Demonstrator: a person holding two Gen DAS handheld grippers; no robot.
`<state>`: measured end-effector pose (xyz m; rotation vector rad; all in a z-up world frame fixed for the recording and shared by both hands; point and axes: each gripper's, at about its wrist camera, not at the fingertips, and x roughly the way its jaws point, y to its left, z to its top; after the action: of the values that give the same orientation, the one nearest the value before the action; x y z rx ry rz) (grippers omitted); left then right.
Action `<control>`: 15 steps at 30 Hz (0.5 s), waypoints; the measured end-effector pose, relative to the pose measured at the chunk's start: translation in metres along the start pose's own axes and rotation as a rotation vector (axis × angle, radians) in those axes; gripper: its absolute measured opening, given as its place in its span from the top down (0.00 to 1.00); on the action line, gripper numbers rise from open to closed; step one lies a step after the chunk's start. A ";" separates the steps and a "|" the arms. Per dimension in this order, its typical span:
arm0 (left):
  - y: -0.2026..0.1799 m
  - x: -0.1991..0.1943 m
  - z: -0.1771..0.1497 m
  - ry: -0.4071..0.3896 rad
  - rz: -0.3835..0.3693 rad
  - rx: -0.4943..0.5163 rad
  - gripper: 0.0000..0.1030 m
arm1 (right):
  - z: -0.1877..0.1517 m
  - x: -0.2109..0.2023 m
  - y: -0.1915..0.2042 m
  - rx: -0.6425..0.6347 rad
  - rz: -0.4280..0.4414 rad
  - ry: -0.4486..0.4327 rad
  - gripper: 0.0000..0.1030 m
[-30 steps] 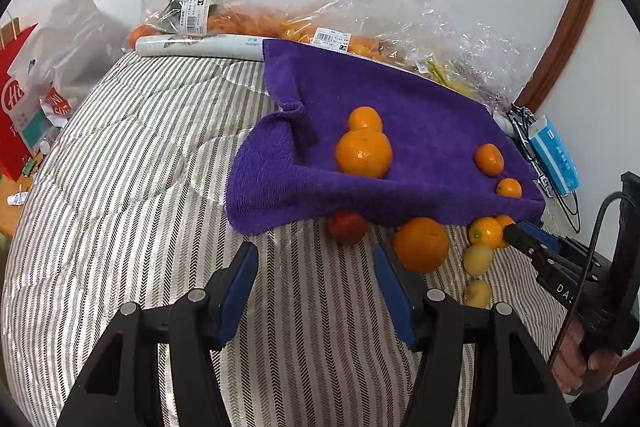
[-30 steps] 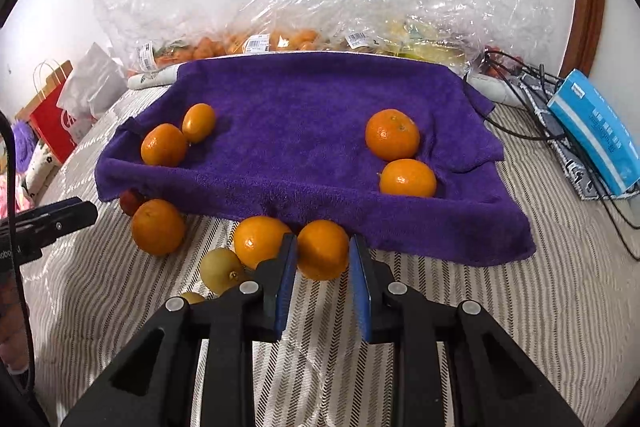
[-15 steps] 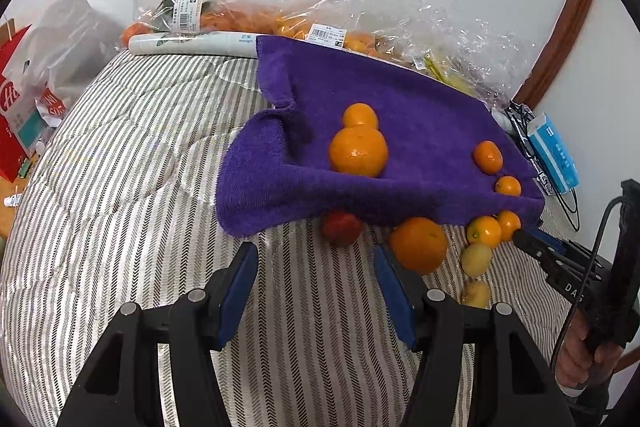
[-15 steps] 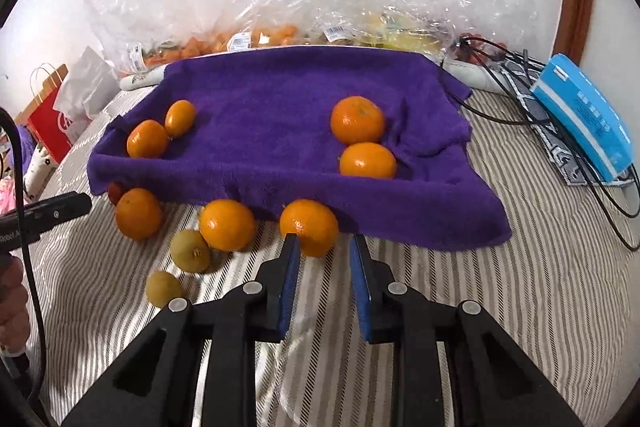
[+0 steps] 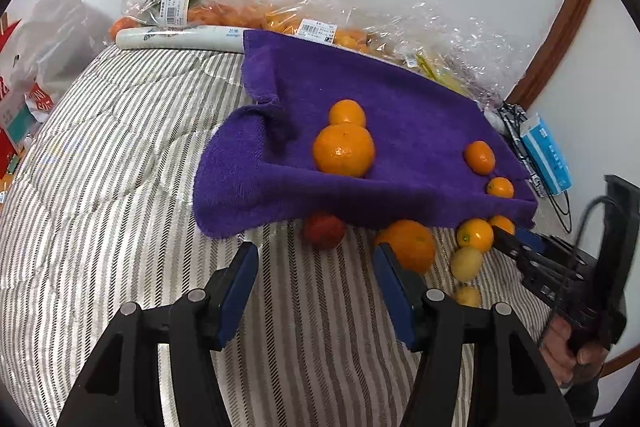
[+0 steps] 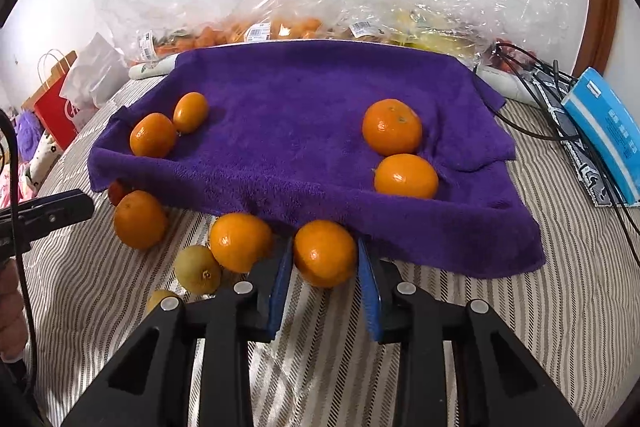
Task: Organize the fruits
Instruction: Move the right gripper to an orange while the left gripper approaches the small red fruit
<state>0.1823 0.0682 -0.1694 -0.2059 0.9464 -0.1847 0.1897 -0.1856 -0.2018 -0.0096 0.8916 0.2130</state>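
Left wrist view first: my left gripper (image 5: 316, 277) hung wide open and empty above the striped quilt (image 5: 120, 187), jaws well apart. Just ahead lay a small red fruit (image 5: 324, 230) tucked against the near hem of the purple towel (image 5: 400, 107), with a big orange (image 5: 408, 245) just beside my right-hand pad. Two oranges touched each other on the towel, two smaller ones sat near its far corner. My right gripper (image 5: 508, 239) showed at the edge, nosing in among the loose fruit.

Right wrist view: my right gripper (image 6: 324, 279) had its blue pads (image 6: 280, 279) bracketing a mandarin (image 6: 325, 253) on the quilt, right at the towel's hem. The pads looked to be on or almost on the skin; whether both pressed it, I could not tell. Another mandarin (image 6: 240, 242) sat just beside the left pad, a greenish fruit (image 6: 198, 269) touching it.

My judgement: I needed to squeeze gently and evenly across the widest part, since the skin would give and the round fruit could squirt forward under the hem. Then lift straight up, clear of the neighbour, and set it on the towel.
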 end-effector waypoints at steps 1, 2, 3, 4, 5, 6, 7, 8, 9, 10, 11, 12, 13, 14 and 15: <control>-0.001 0.004 0.000 0.004 0.006 0.000 0.45 | -0.001 -0.002 -0.001 0.000 0.000 -0.003 0.69; -0.002 0.007 0.000 0.005 0.012 0.000 0.46 | -0.002 -0.005 -0.003 -0.004 0.000 -0.010 0.69; -0.002 0.009 0.000 0.004 0.019 0.001 0.47 | -0.003 -0.008 -0.004 -0.006 0.000 -0.018 0.69; -0.003 0.013 0.000 0.005 0.027 0.002 0.49 | -0.004 -0.012 -0.006 -0.007 0.002 -0.028 0.69; -0.004 0.017 0.000 0.009 0.034 0.005 0.51 | -0.006 -0.014 -0.008 -0.005 0.004 -0.033 0.69; -0.005 0.019 0.001 0.006 0.042 0.008 0.52 | -0.007 -0.015 -0.010 -0.004 0.008 -0.036 0.69; -0.008 0.019 0.001 -0.011 0.060 0.020 0.53 | -0.007 -0.015 -0.011 -0.004 0.010 -0.037 0.69; -0.010 0.021 0.001 -0.014 0.072 0.032 0.53 | -0.009 -0.015 -0.012 -0.005 0.012 -0.037 0.69; -0.011 0.023 0.002 -0.015 0.082 0.044 0.54 | -0.009 -0.015 -0.012 -0.009 0.011 -0.039 0.69; -0.014 0.024 0.002 -0.022 0.098 0.058 0.57 | -0.010 -0.014 -0.012 -0.014 0.009 -0.041 0.69; -0.016 0.025 0.001 -0.027 0.111 0.071 0.58 | -0.011 -0.012 -0.012 -0.022 0.007 -0.040 0.69; -0.016 0.025 0.002 -0.029 0.115 0.079 0.59 | -0.011 -0.011 -0.012 -0.025 0.005 -0.039 0.69; -0.017 0.026 0.001 -0.035 0.119 0.088 0.59 | -0.011 -0.009 -0.012 -0.024 0.005 -0.037 0.69; -0.018 0.026 0.000 -0.044 0.123 0.096 0.59 | -0.011 -0.008 -0.013 -0.023 0.007 -0.034 0.69; -0.019 0.027 0.000 -0.049 0.125 0.103 0.61 | -0.012 -0.007 -0.013 -0.022 0.009 -0.030 0.69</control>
<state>0.1961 0.0434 -0.1857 -0.0554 0.8956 -0.1122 0.1791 -0.2007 -0.2053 -0.0226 0.8594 0.2308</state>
